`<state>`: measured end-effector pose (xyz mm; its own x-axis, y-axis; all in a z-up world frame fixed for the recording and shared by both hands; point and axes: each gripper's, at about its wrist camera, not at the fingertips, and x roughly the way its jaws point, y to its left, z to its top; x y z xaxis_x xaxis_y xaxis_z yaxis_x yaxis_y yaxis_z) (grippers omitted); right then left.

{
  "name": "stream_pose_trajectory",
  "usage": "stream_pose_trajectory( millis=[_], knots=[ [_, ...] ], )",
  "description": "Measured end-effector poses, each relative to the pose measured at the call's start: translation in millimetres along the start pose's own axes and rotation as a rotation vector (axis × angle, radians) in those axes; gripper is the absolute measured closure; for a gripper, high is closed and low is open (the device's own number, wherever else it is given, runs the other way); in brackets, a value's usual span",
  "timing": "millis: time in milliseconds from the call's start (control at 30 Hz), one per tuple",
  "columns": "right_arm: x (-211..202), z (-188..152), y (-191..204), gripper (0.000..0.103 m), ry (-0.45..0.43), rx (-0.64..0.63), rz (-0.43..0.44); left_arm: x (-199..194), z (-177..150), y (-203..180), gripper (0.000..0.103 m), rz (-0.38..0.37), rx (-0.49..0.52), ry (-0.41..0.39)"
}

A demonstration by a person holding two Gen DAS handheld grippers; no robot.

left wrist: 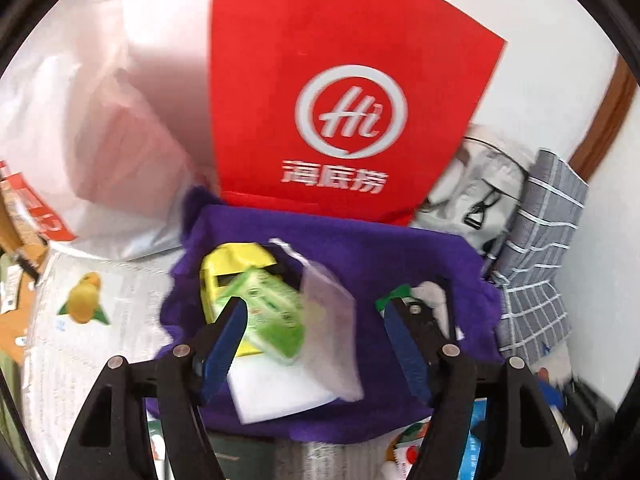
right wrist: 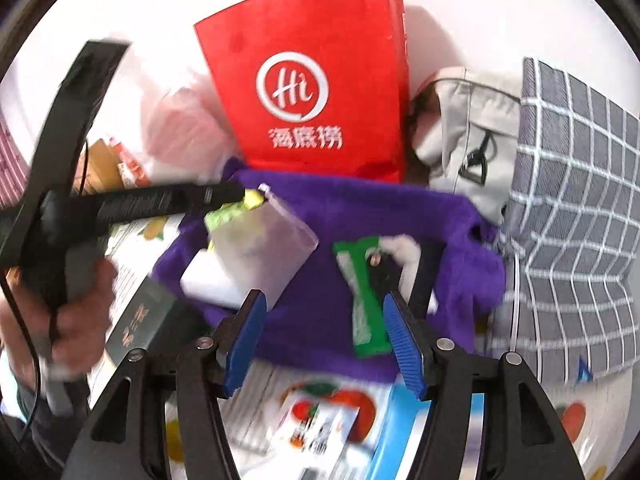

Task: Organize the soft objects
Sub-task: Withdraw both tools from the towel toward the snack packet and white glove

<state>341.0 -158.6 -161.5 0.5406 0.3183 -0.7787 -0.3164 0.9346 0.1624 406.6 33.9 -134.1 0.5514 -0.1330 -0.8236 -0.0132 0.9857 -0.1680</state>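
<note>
Fuzzy purple cloth (left wrist: 360, 252) (crumpled, soft)

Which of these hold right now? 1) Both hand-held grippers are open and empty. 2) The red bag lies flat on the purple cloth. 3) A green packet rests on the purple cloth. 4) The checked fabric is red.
1) True: the left hand-held gripper and right hand-held gripper stand open, gripping nothing.
2) False: the red bag stands upright behind the purple cloth.
3) True: the green packet lies on it.
4) False: the checked fabric is grey with white lines.
</note>
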Motion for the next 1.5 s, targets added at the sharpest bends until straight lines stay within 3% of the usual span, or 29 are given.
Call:
stream_pose_trajectory(
  millis=[333, 533, 600, 700, 767, 833, 933, 1367, 1500],
  knots=[
    [6.7, -75.2, 47.9, 0.052, 0.078, -0.071, -0.010, -38.9, 5.3, 17.7, 0.034, -0.027, -0.023, -0.069],
    [41.9, -89.0, 55.8, 0.052, 0.153, -0.122, -0.145, -58.6, 6.0, 20.9, 0.034, -0.070, -0.023, -0.105],
    [52.4, -93.7, 53.3, 0.065, 0.187, -0.123, -0.199, -63.7, 6.1, 21.4, 0.034, -0.084, -0.018, -0.112],
    [50.4, -97.3, 51.2, 0.087, 0.180, -0.107, -0.176, -70.8, 6.0, 22.0, 0.034, -0.095, -0.019, -0.127],
    [40.8, -97.4, 52.2, 0.091, 0.163, -0.097, -0.167, -74.4, 6.0, 22.7, 0.034, -0.103, -0.020, -0.133],
    [27.3, -98.3, 53.1, 0.093, 0.140, -0.076, -0.141, -78.5, 6.2, 23.6, 0.034, -0.107, -0.022, -0.141],
    [8.3, -101.9, 50.0, 0.095, 0.119, 0.000, -0.035, -85.4, 5.4, 23.7, 0.034, -0.108, -0.026, -0.159],
    [-82.3, -130.0, 33.9, 0.099, 0.040, 0.133, 0.053, -134.7, -14.0, -9.9, 0.033, -0.089, 0.059, -0.274],
    [-109.8, -142.8, 33.7, 0.099, 0.027, 0.137, 0.087, -136.3, -36.2, -23.0, 0.031, -0.074, 0.108, -0.222]
  ],
)
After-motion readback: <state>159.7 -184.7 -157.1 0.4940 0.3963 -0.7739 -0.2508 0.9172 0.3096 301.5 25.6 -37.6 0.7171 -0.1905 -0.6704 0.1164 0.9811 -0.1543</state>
